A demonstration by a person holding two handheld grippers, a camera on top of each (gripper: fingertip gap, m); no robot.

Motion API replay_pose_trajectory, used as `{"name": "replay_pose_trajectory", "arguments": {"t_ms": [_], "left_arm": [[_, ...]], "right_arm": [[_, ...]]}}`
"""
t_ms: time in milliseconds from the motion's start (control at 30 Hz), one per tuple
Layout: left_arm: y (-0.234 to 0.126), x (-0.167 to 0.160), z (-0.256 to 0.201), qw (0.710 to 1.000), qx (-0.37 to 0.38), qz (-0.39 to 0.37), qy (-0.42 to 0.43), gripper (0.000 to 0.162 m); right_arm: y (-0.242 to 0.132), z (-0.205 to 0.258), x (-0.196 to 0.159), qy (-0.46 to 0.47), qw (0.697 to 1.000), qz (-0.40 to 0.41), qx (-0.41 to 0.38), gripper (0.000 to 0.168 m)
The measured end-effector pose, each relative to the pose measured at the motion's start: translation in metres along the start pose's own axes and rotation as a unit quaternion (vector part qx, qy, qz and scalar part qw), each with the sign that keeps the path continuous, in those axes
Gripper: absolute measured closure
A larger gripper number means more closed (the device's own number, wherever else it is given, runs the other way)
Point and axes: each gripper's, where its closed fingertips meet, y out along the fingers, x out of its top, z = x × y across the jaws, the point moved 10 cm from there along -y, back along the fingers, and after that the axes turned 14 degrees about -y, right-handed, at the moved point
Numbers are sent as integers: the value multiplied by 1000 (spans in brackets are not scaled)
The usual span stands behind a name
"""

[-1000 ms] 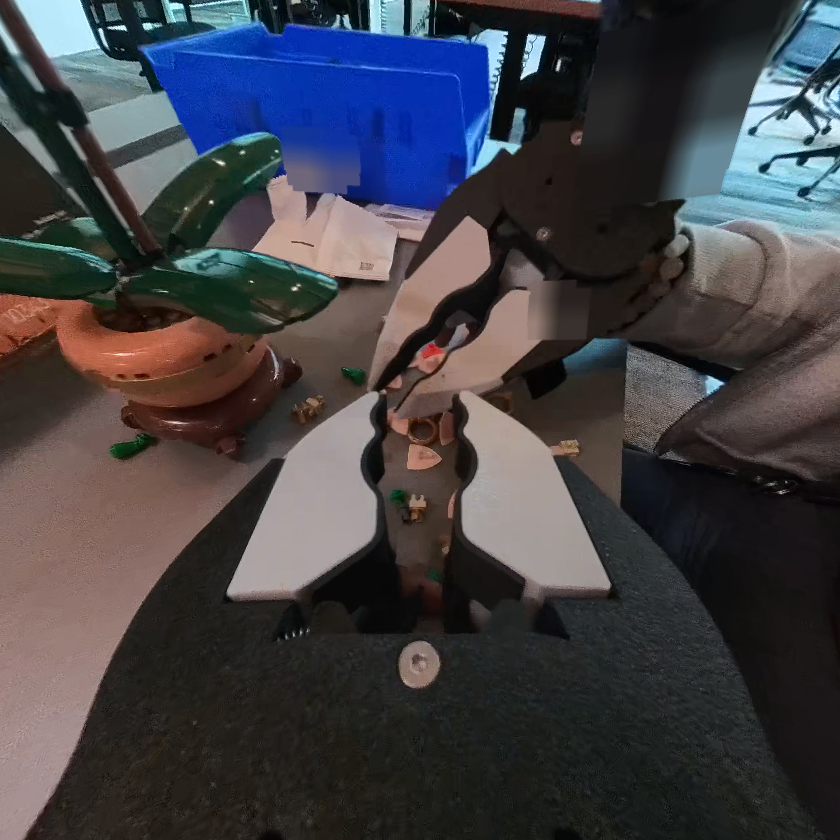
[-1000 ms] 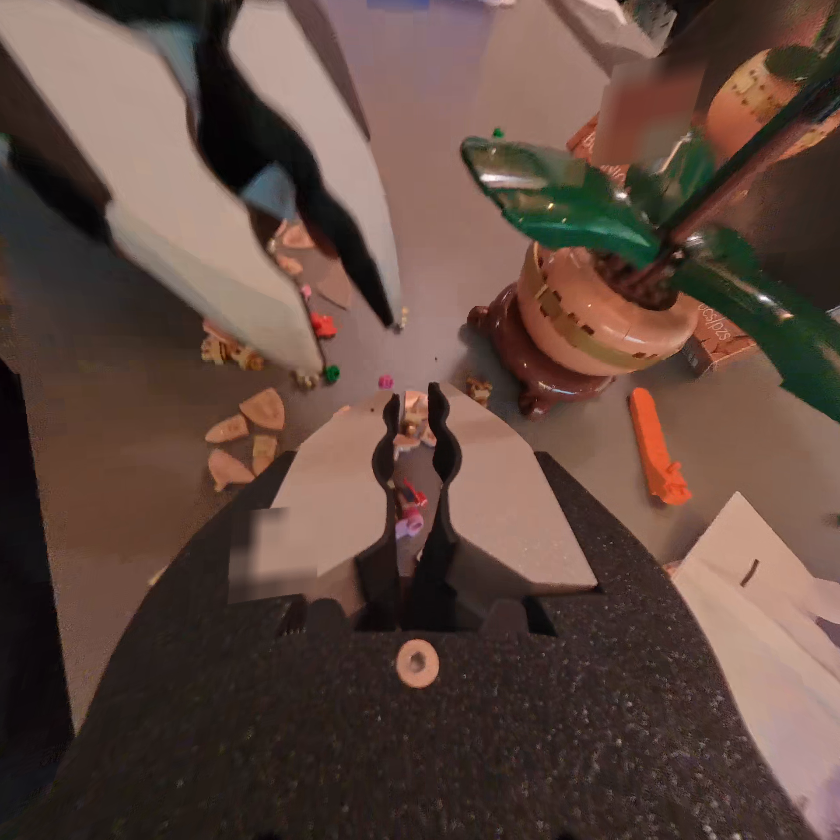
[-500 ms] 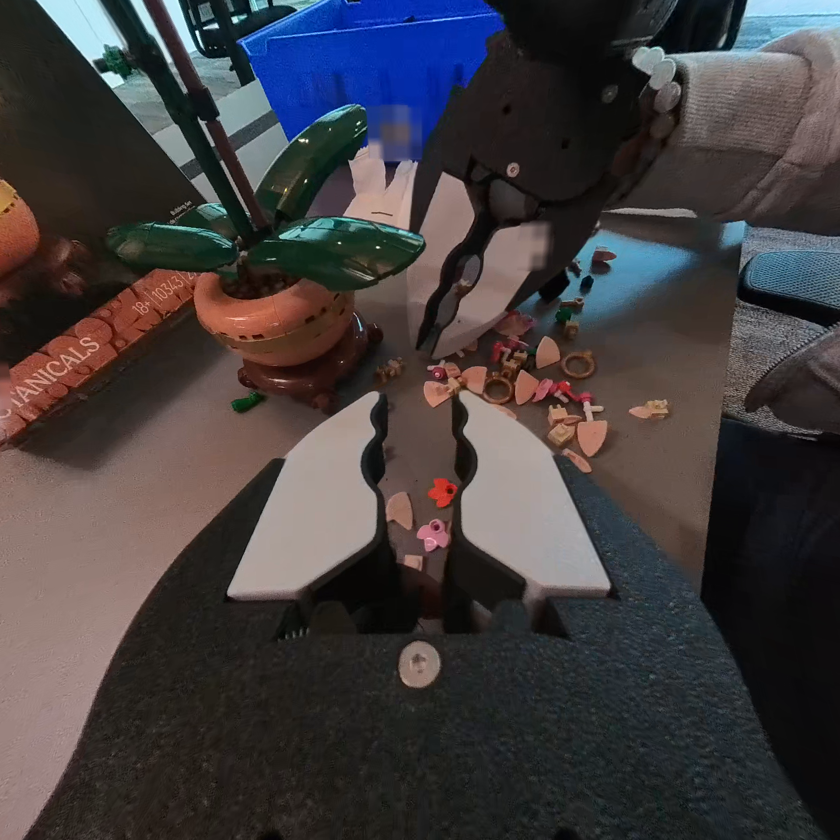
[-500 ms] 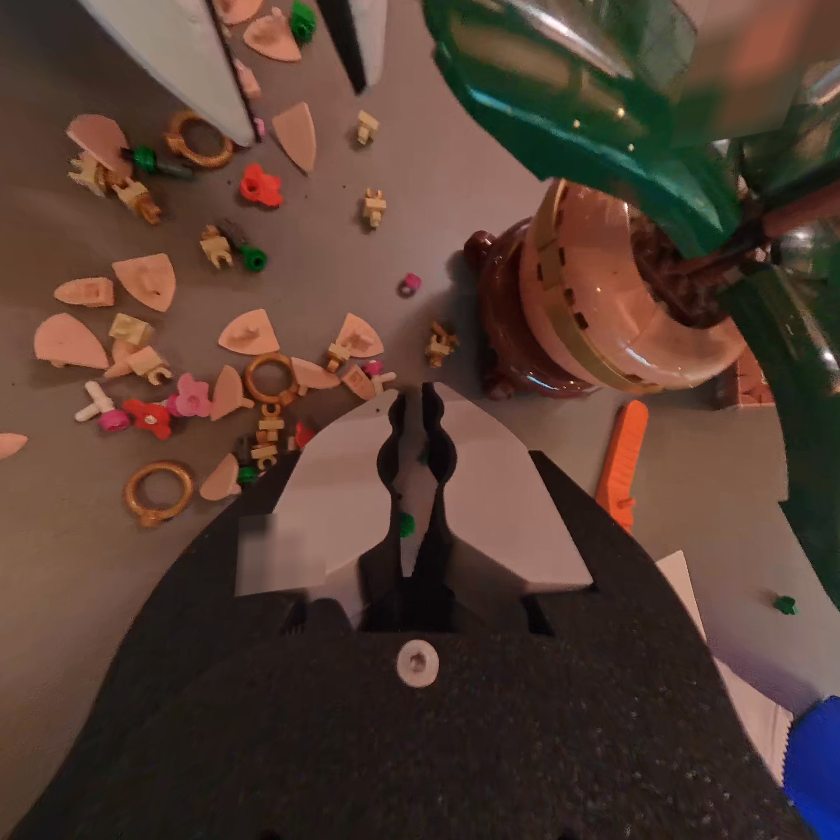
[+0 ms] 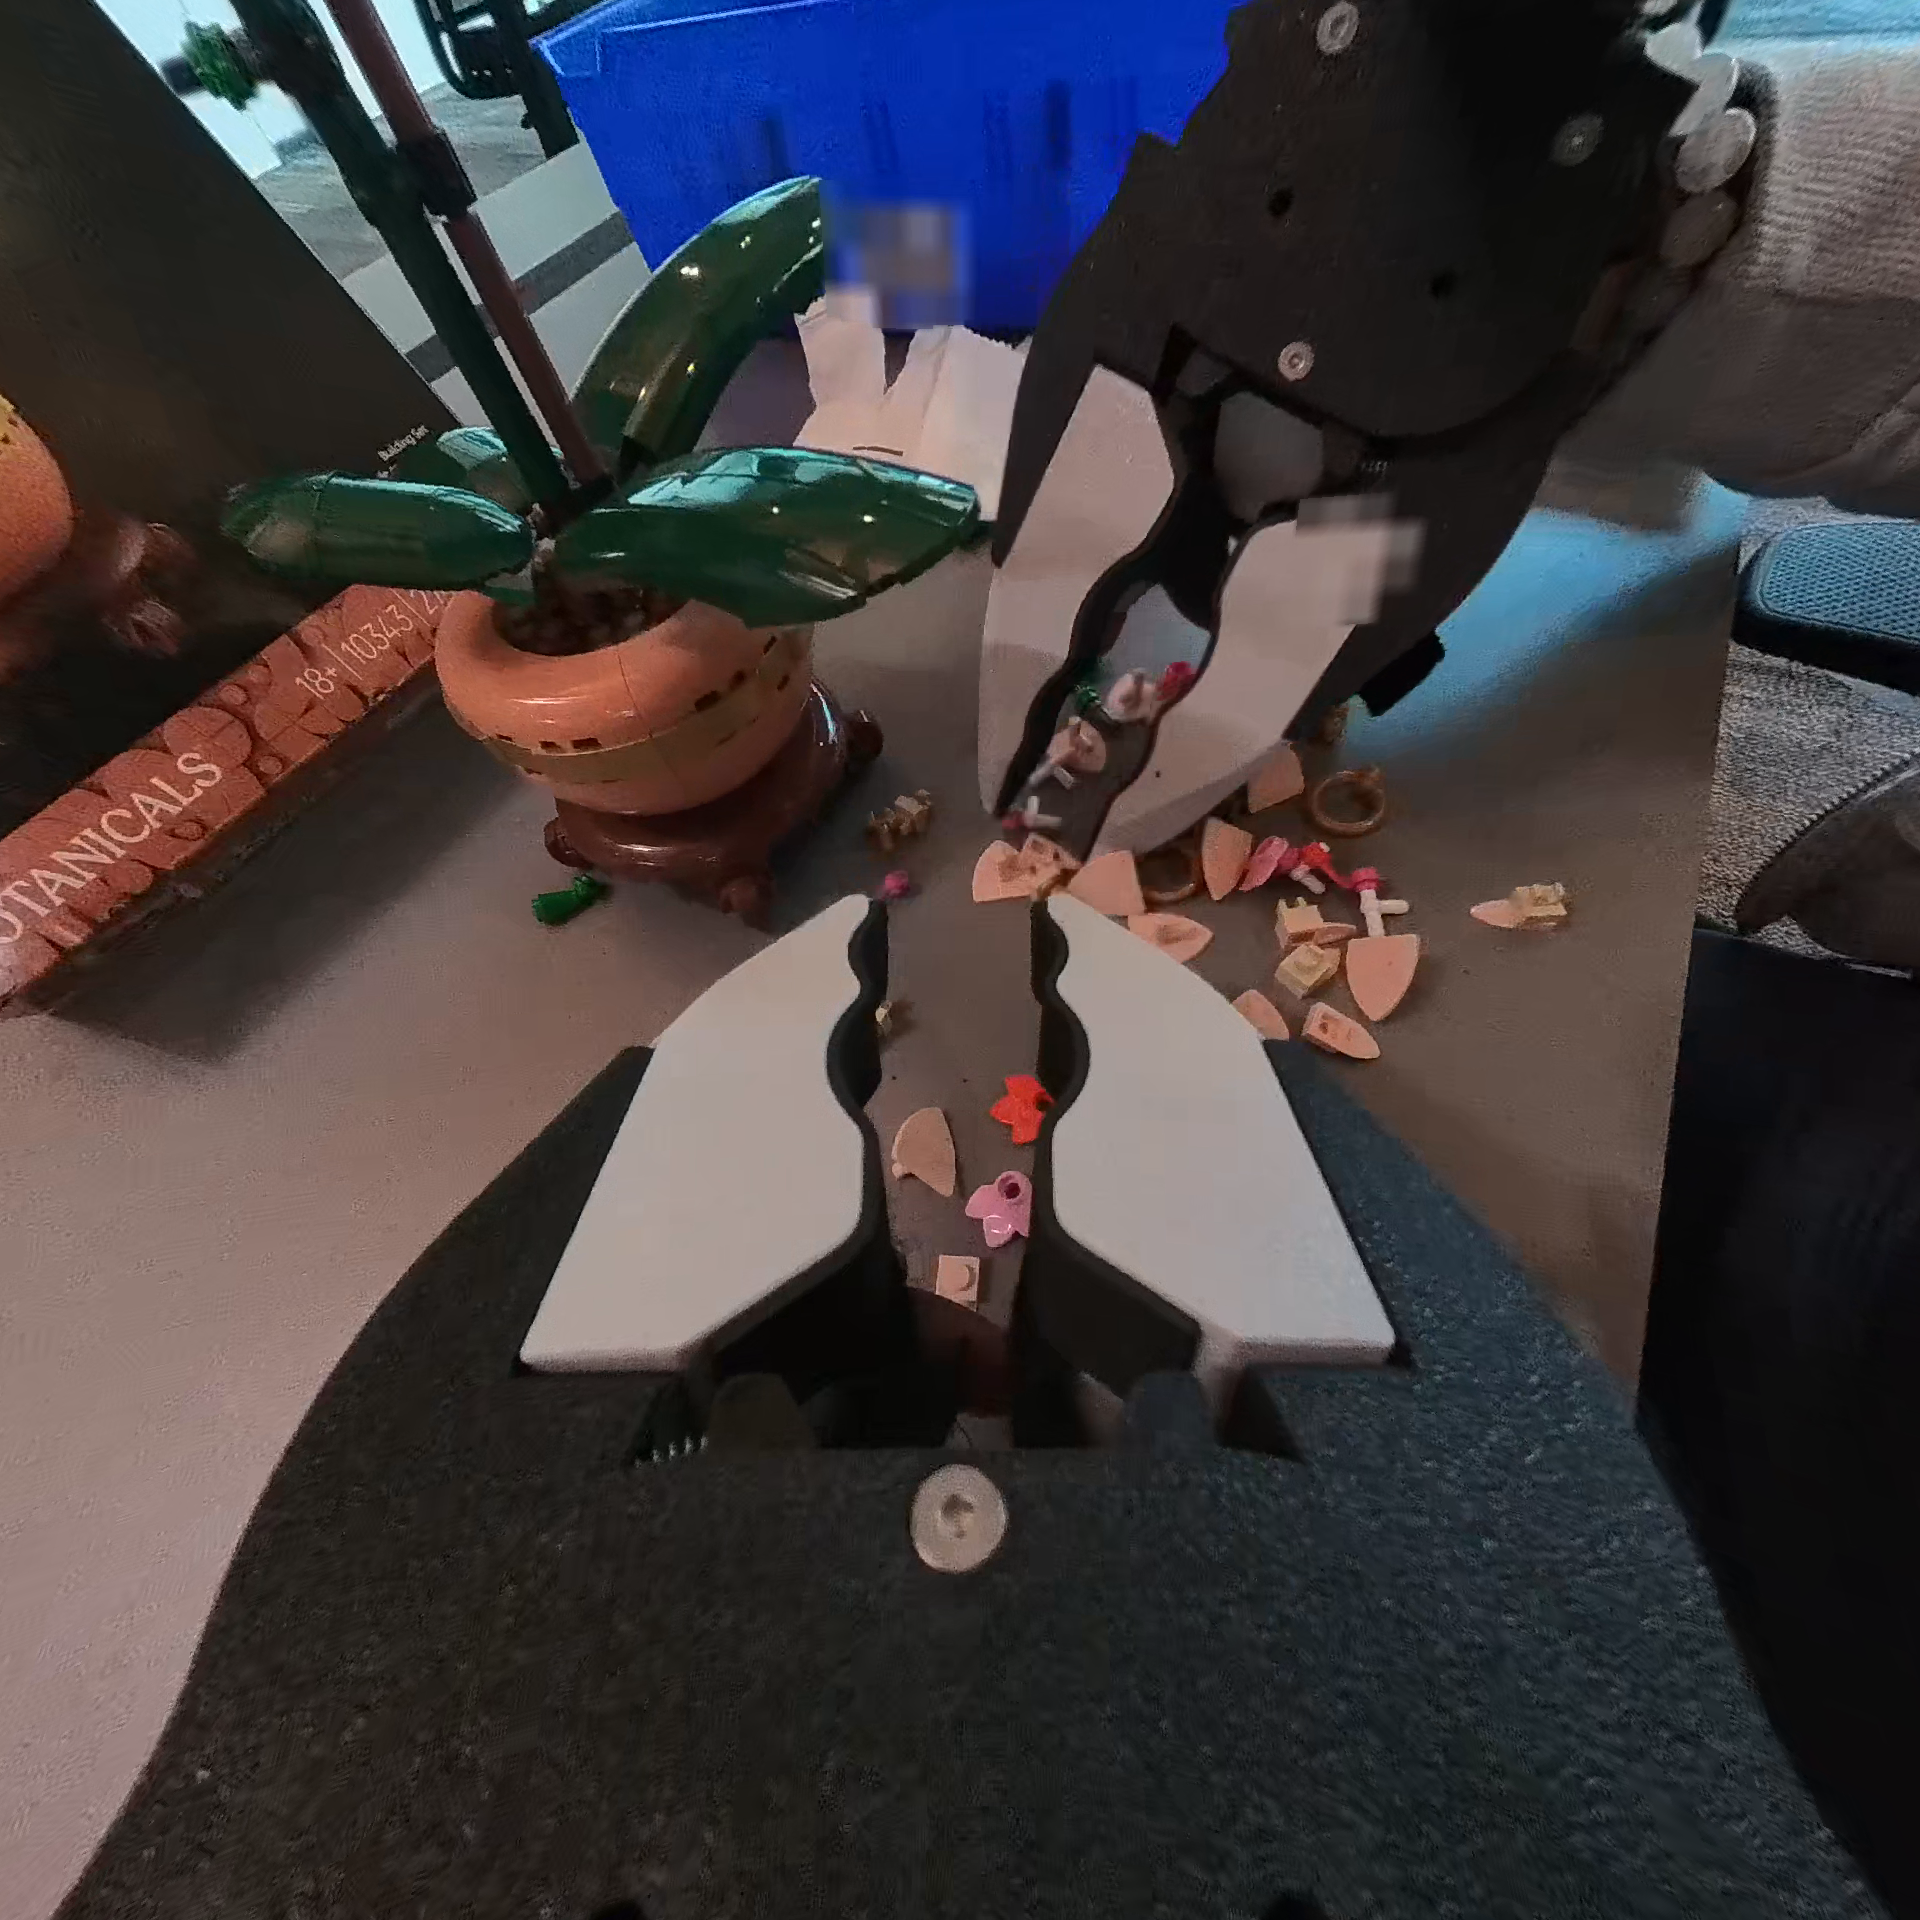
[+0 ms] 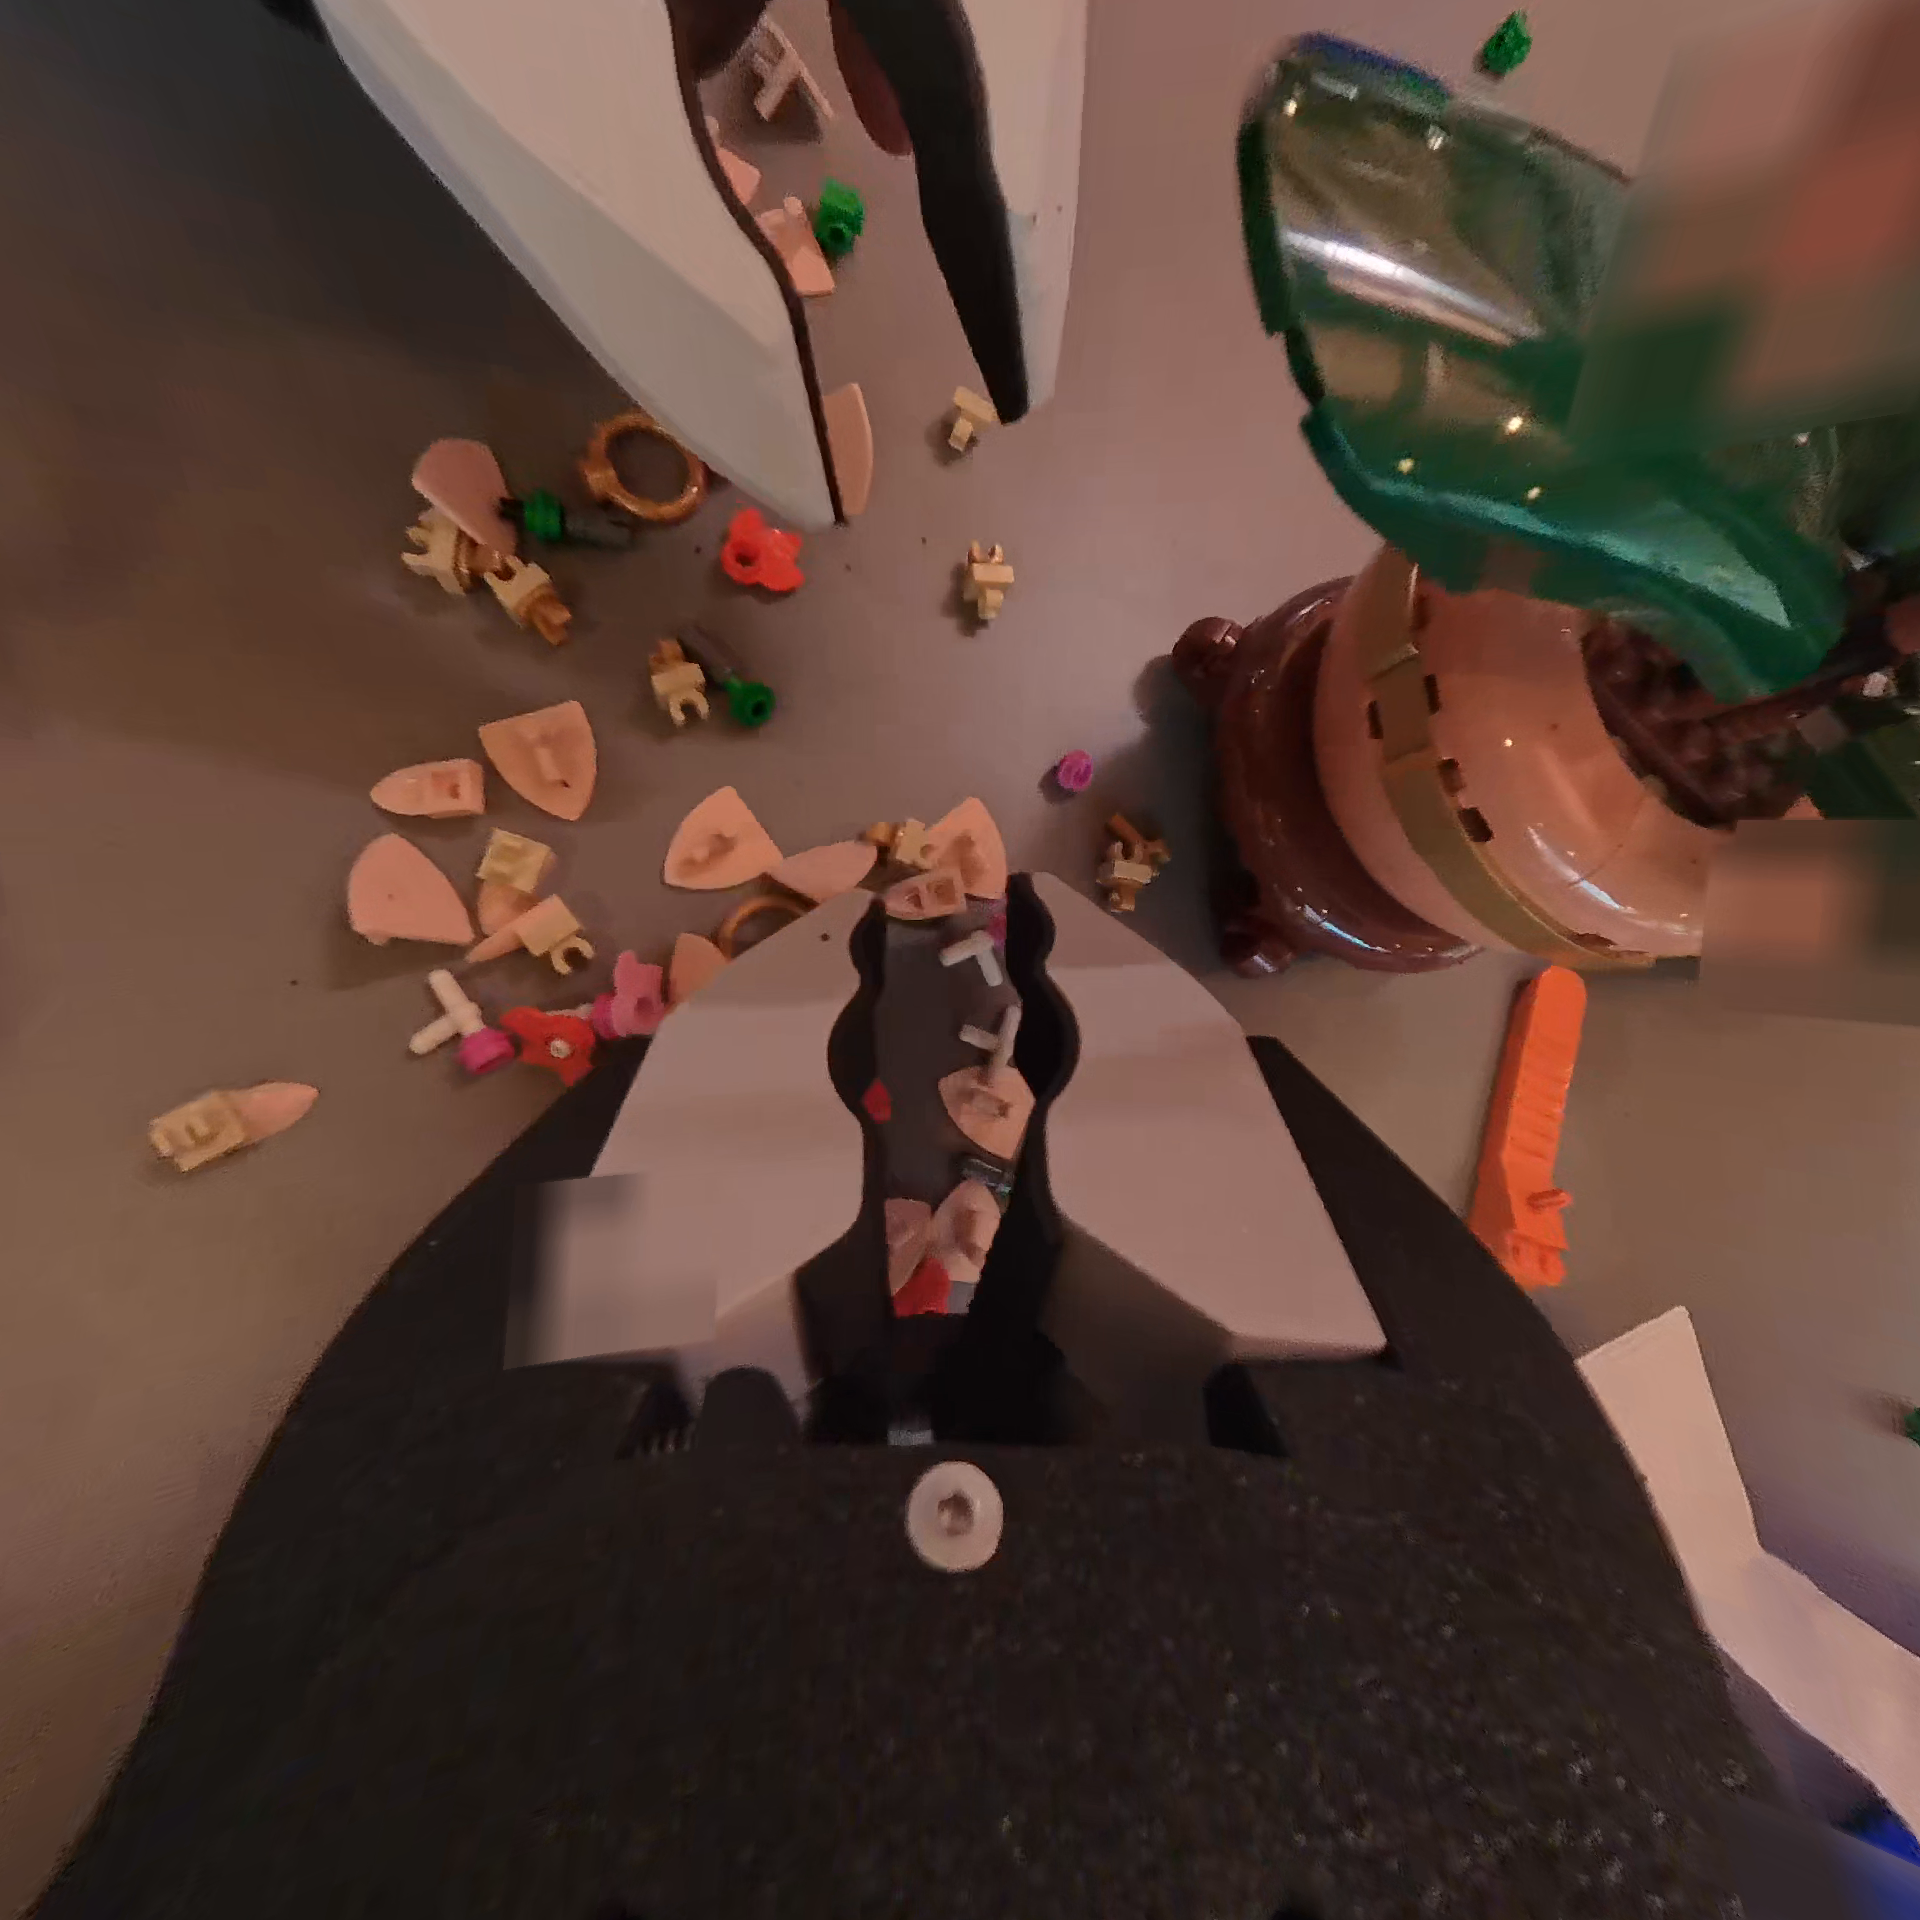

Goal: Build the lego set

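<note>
Right tongs (image 6: pixel 940 914) have spread open, hovering above scattered lego pieces (image 6: pixel 540 769).

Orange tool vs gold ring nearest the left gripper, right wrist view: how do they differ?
The orange tool is a long, flat, ridged bar; the gold ring is a round hoop. The tool lies alone beside the pot; the ring sits among loose pieces, partly under the left gripper. Both lie on the table, ungripped.

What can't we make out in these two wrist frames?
- Plant stems: left wrist view, tops cut off by the upper edge.
- Loose pieces: right wrist view, partly hidden between the right gripper fingers.
- Green leaf: right wrist view, blurred, close to the lens.
- Blue bin: left wrist view, contents hidden by its wall.
</note>
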Motion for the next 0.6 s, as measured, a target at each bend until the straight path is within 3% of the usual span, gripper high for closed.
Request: {"name": "replay_pose_trajectory", "arguments": {"t_ms": [233,367,600], "left_arm": [[1,-1,-2,1000,11,13,23,136],[1,-1,-2,1000,10,11,22,137],[0,0,-4,999,15,6,33,137]], "right_arm": [[-6,-4,-7,88,995,40,-35,151],[-2,-2,-5,184,981,50,-26,153],[3,-8,-6,246,969,30,6,157]]}}
